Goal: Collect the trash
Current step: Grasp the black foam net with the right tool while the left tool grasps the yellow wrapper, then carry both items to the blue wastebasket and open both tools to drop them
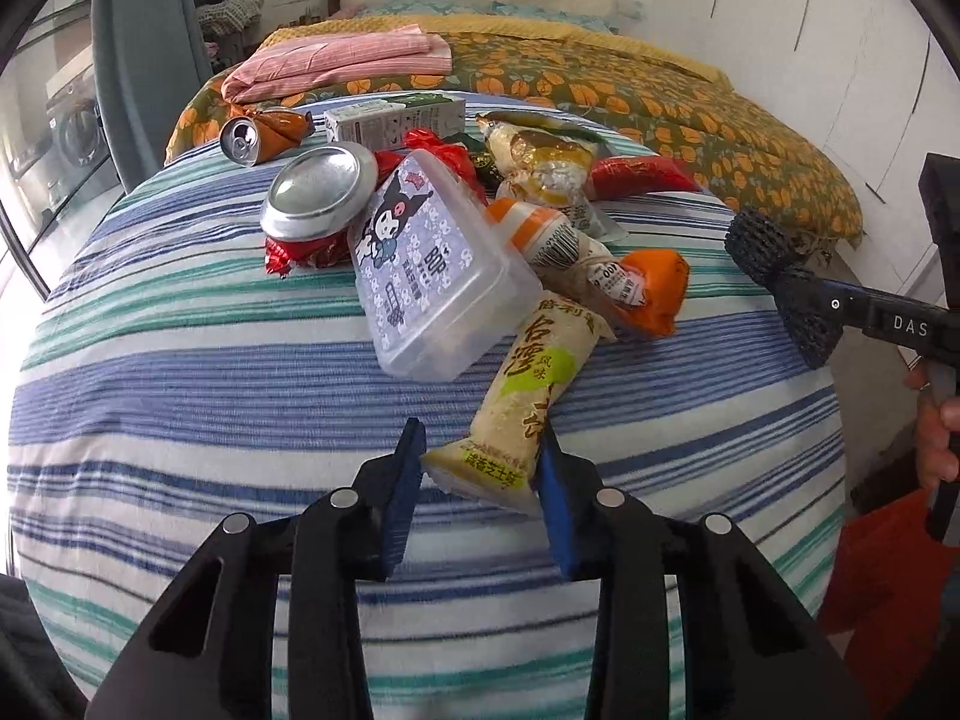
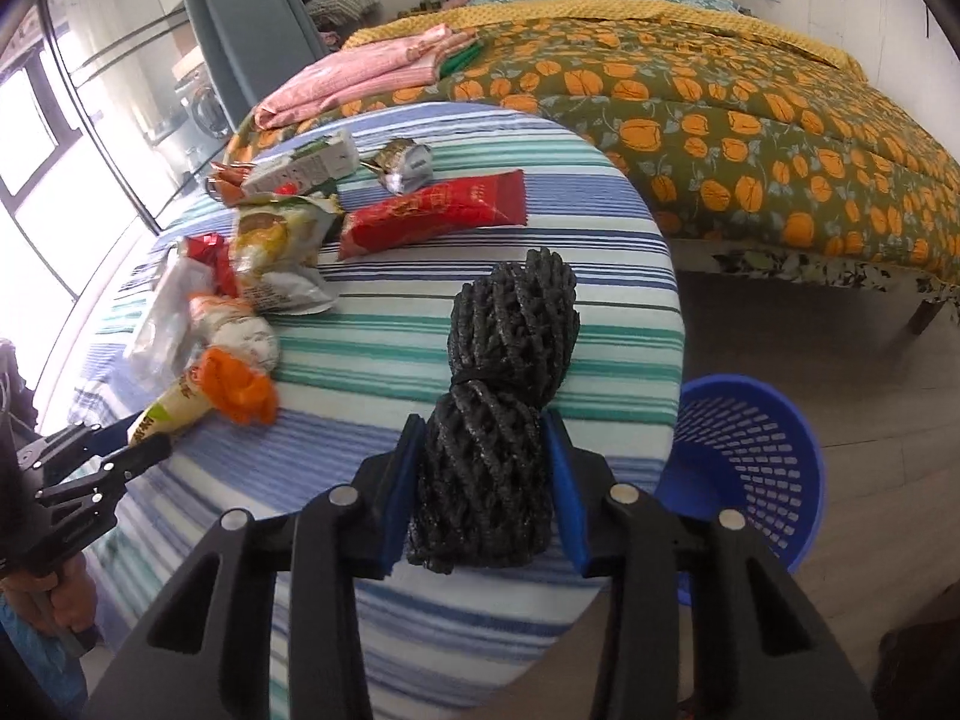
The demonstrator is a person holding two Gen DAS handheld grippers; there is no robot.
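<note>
Collecting looks barely begun: the right claw (image 2: pixel 487 483) is closed on a black foam net (image 2: pixel 501 396) near the blue basket (image 2: pixel 753 456), the left claw (image 1: pixel 480 468) pinches a yellow snack packet (image 1: pixel 522 396), and most trash still litters the striped surface (image 1: pixel 180 420).
</note>
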